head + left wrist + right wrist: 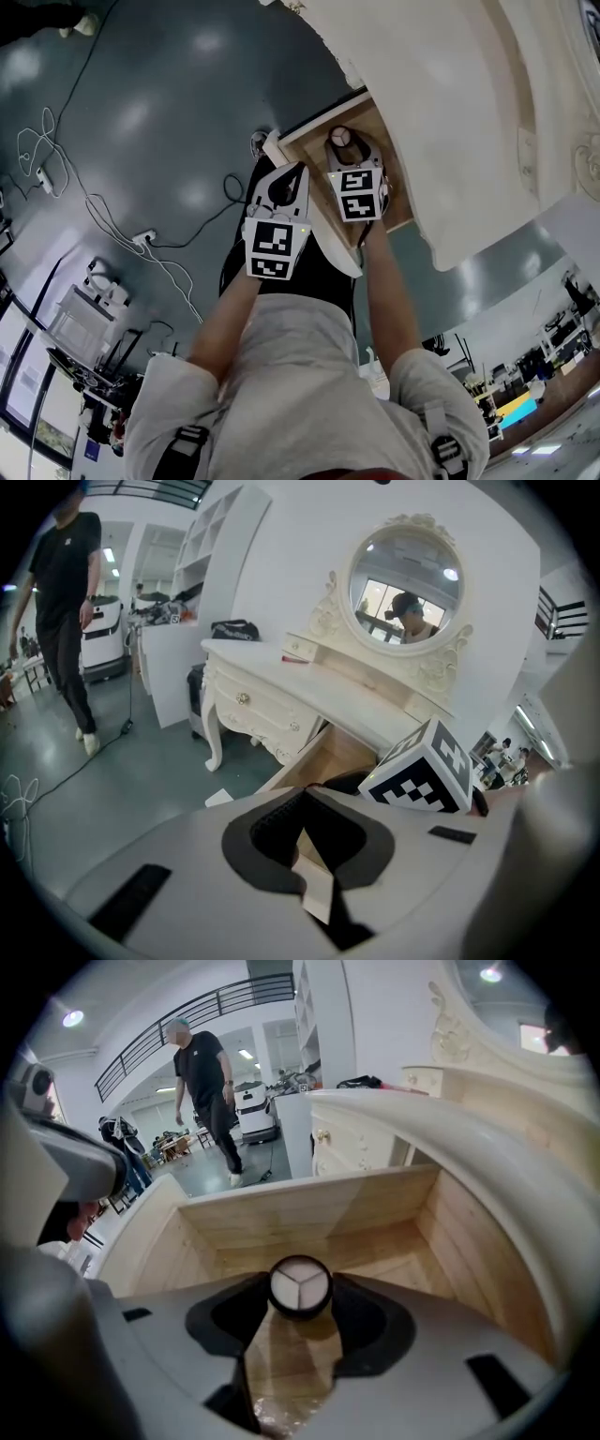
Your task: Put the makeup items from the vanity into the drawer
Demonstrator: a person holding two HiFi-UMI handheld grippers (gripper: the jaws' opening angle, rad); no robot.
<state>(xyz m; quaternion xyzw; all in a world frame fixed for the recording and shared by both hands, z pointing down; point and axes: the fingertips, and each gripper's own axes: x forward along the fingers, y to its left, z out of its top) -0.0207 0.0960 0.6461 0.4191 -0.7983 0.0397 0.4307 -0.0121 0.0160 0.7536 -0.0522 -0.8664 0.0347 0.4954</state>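
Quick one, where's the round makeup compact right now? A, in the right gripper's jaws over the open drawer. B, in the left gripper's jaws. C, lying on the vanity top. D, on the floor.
A: the right gripper is closed on the round compact, with the bare wooden drawer open below it.

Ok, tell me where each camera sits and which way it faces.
Head view: on the head, steeply down at the open drawer; arms, left gripper, right gripper show.
Left gripper view: on that gripper, facing vanity and mirror; shut jaws show.
Right gripper view: on that gripper, into the drawer; jaws grip a round compact.
All share the drawer.
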